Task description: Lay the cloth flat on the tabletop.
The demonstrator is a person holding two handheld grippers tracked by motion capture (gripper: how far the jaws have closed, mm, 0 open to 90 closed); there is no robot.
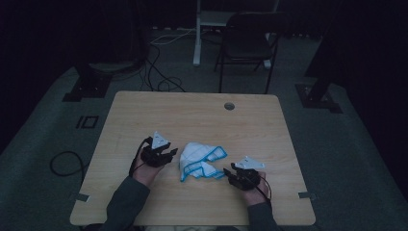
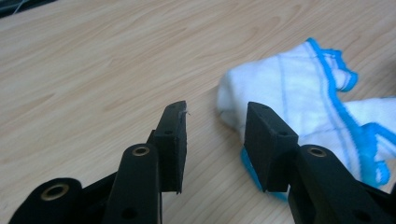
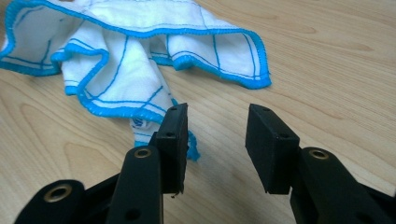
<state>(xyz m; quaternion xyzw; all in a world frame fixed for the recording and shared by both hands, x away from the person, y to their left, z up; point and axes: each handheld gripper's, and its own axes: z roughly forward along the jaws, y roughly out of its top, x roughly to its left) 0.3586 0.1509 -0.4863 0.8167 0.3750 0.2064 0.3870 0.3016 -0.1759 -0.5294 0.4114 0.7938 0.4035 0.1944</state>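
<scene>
Fingers (image 2: 170,140) on the left gripper (image 1: 166,155) are spread apart with nothing between them, just bare wood, hovering right beside the left edge of the crumpled white cloth with bright blue stitched edging (image 1: 199,160). That cloth sits bunched up near the front middle of the light wooden desk (image 1: 192,113), between both hands. Over on the right, the right gripper (image 1: 230,173) has its fingers (image 3: 172,140) released too, gap empty, tips just short of a blue-hemmed corner, not touching as far as I can see.
</scene>
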